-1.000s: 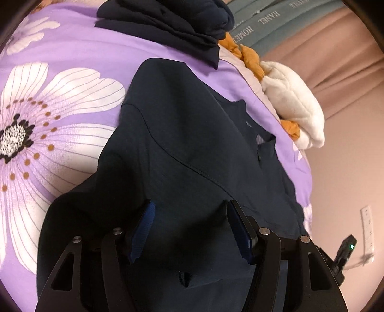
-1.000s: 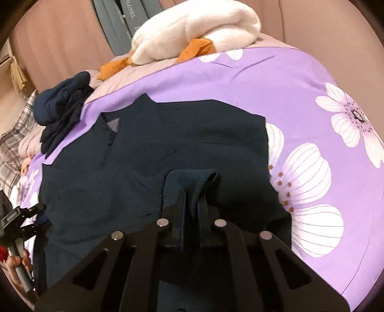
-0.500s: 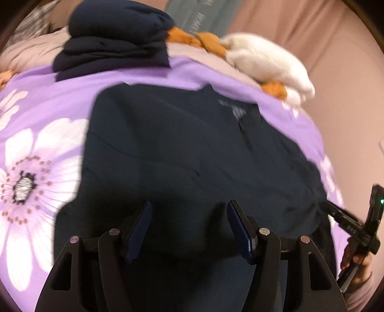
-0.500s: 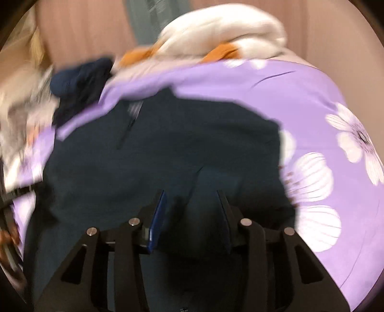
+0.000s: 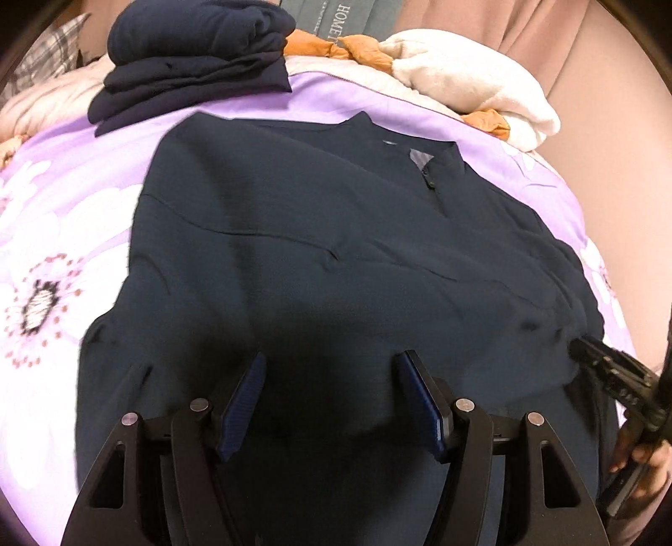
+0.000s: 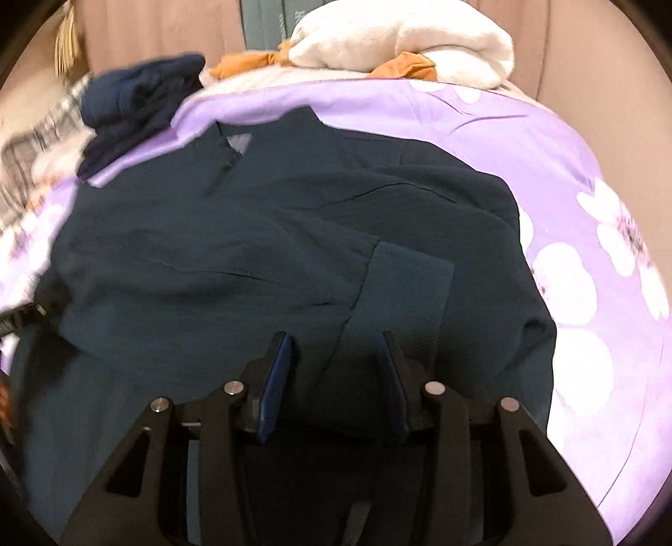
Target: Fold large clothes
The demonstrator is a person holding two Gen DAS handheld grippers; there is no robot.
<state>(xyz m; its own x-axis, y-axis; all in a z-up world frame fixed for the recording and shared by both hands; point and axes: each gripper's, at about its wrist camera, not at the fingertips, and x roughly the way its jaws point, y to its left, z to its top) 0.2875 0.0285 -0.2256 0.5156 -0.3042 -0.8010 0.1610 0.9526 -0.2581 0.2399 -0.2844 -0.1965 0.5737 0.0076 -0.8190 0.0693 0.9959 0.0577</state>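
Left gripper [image 5: 332, 378] jaws spread wide, right gripper [image 6: 336, 361] jaws parted, both holding nothing

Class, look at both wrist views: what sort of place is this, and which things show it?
Most likely a bedroom: a purple floral bedspread under the dark shirt, a stack of folded dark clothes, and a white plush toy beside curtains.

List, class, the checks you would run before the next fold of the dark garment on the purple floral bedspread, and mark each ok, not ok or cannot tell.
1. Left tongs open, holding nothing: ok.
2. Right tongs open, holding nothing: ok.
3. Dark garment spread on the bedspread: ok.
4. Sleeve cuff folded onto the body: ok.
5. Cloth smooth: not ok, some creases.
6. Hem straight: cannot tell, hidden.
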